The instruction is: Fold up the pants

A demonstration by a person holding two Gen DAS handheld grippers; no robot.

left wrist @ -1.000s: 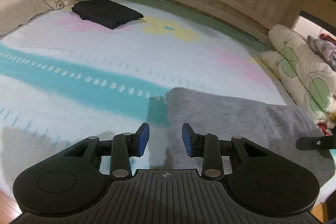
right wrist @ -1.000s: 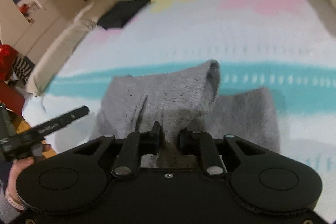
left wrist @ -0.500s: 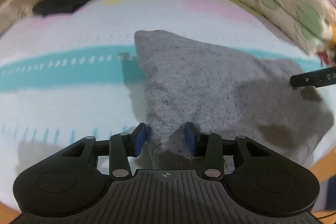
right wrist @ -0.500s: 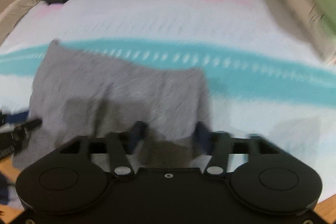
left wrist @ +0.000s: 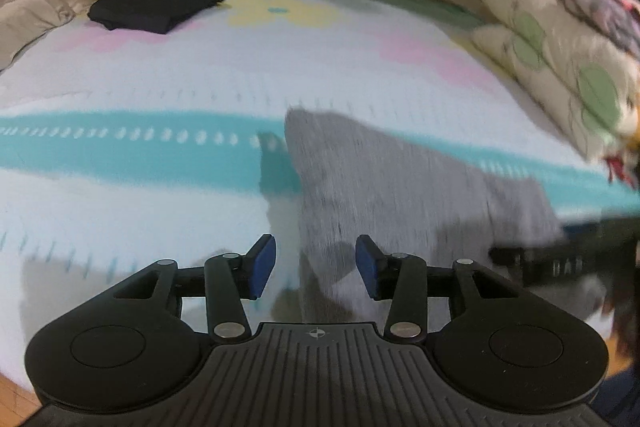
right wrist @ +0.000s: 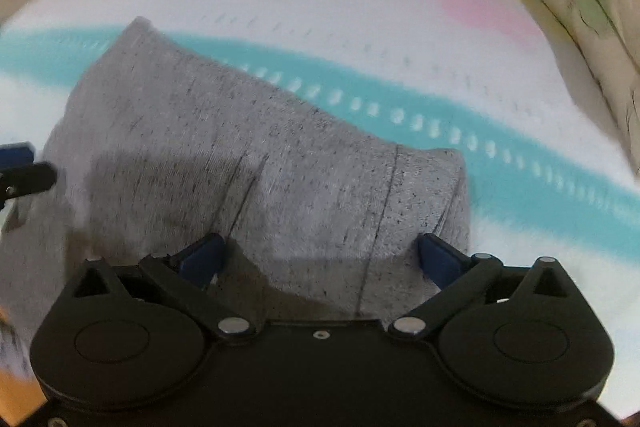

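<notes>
The grey pants (right wrist: 256, 163) lie folded on the bed (left wrist: 160, 75), soft, light and likely to sag, best pinched at a doubled edge; the left tool (left wrist: 315, 267) and right tool (right wrist: 320, 259) both gape, holding nothing

Grey heathered pants (right wrist: 256, 163) folded into compact block, lying flat on bed, far corner toward 11 o'clock, thick folded edge at 3 o'clock, few creases.
</notes>
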